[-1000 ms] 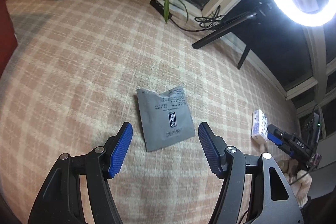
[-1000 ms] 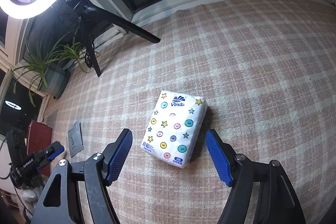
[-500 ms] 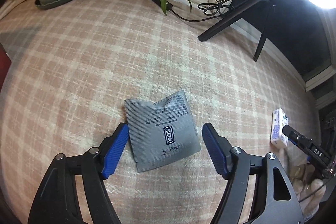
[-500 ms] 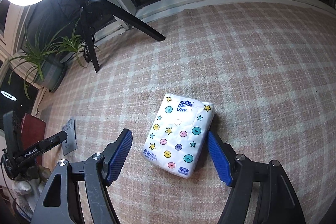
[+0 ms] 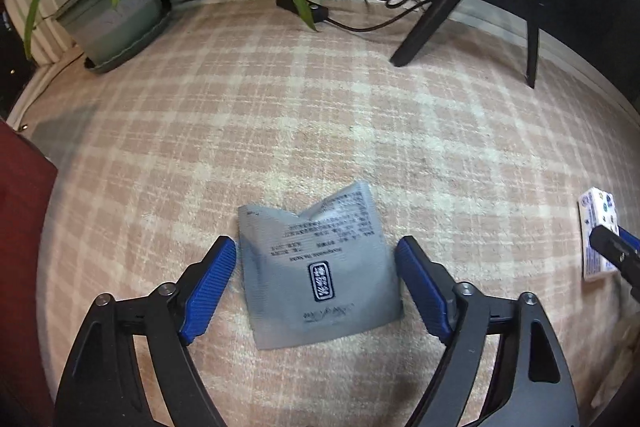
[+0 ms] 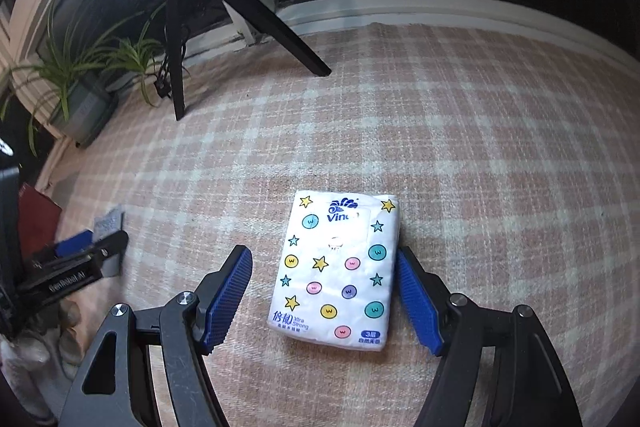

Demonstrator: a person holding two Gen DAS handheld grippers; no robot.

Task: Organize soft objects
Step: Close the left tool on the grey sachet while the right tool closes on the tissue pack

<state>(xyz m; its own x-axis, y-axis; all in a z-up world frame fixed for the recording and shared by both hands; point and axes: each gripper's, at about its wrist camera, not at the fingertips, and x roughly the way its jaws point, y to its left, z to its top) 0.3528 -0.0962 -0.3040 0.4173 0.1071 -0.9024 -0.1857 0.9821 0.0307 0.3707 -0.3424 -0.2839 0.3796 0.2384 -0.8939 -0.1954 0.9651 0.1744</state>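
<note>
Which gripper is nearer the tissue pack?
Right. The right gripper straddles the tissue pack, open; the left gripper brackets the grey sachet, well apart.

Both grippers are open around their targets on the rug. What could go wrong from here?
1. The grey sachet lies flat and thin on the rug; the left gripper may close over it or just crumple it.
2. The right gripper sits off-centre: one pad seems to touch the tissue pack, the other stands clear, so closing may shove or twist it.
</note>
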